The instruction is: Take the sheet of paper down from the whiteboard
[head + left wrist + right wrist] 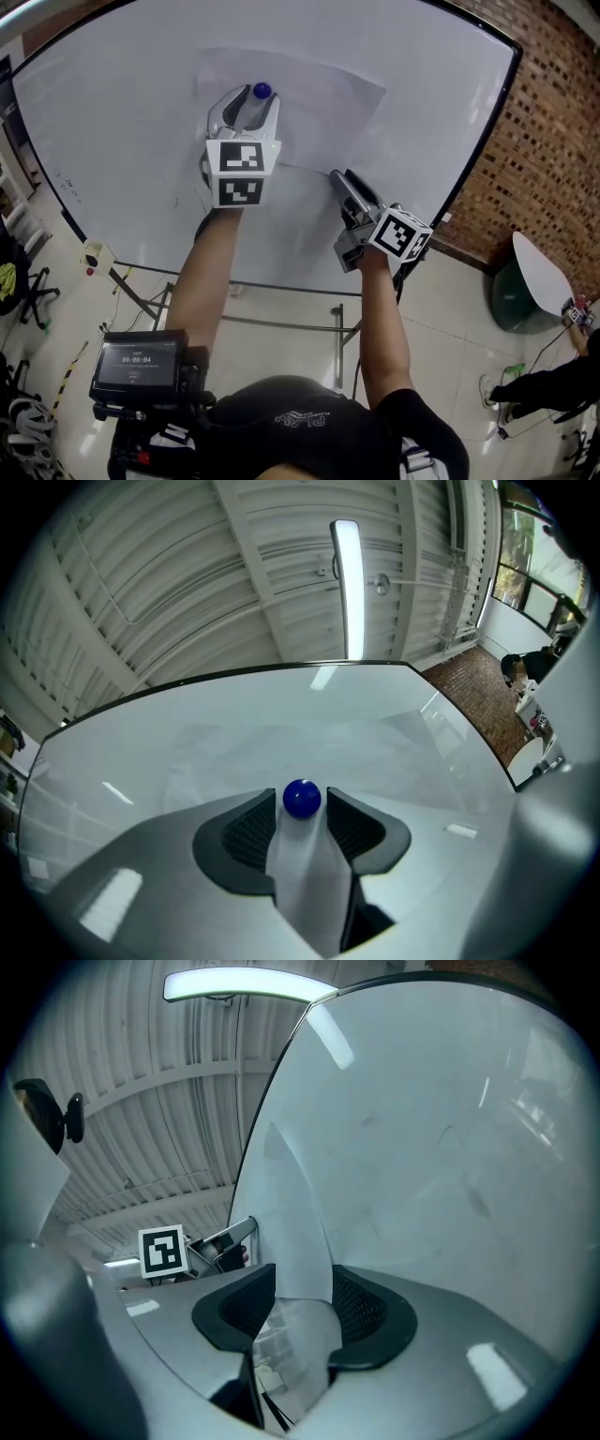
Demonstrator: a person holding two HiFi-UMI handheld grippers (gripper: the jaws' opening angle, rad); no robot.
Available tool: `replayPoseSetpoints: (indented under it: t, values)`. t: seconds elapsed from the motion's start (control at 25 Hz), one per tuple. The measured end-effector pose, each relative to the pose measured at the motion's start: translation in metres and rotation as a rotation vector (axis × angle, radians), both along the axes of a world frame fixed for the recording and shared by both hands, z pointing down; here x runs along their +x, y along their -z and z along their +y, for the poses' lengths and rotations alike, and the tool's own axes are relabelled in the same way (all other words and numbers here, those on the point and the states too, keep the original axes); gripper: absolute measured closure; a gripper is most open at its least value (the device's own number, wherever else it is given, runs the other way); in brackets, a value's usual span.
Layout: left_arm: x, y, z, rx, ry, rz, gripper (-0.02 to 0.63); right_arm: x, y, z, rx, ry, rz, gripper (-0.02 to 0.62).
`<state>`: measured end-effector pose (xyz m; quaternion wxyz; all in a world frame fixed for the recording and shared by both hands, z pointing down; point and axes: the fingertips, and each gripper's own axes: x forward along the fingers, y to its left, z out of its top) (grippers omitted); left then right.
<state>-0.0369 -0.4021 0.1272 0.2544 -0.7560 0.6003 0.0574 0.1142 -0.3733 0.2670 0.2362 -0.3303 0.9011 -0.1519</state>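
Observation:
A white sheet of paper (319,103) lies flat on the whiteboard (103,122), pinned near its top by a blue ball magnet (262,90). My left gripper (251,101) is up at that magnet. In the left gripper view the magnet (302,799) sits between the fingertips of the left gripper (302,812) with thin gaps on both sides, so the jaws are open. My right gripper (339,178) is at the sheet's lower right edge. In the right gripper view the paper's edge (291,1232) runs between the wide-open jaws of the right gripper (302,1302), unpinched.
A brick wall (553,141) stands right of the board. The board's metal stand (281,323) is below my arms. A screen device (138,364) hangs at my chest. A round white table (544,272) and another person (553,380) are at the right, office chairs (19,281) at the left.

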Motion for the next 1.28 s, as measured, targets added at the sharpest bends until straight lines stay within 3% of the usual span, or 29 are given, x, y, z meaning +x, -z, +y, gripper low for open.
replayPoseSetpoints:
  t: [0.16,0.32,0.4,0.88,1.28]
  values:
    - [0.001,0.002,0.001,0.006,0.001,0.021,0.479,0.002,0.0,-0.004,0.0,-0.035,0.013,0.44]
    - [-0.001,0.001,0.0,0.009,0.002,0.031,0.48,0.006,-0.004,-0.01,-0.014,-0.089,0.013,0.556]
    - [-0.001,0.001,-0.001,0.006,-0.001,0.032,0.48,0.008,-0.005,-0.011,-0.014,-0.103,0.013,0.58]
    - [-0.005,0.001,-0.004,0.0,-0.003,0.037,0.483,0.007,-0.001,-0.005,0.034,-0.172,0.075,0.583]
    - [0.0,-0.016,0.0,-0.04,-0.025,0.033,0.483,0.018,-0.01,0.008,0.019,-0.193,0.052,0.583]
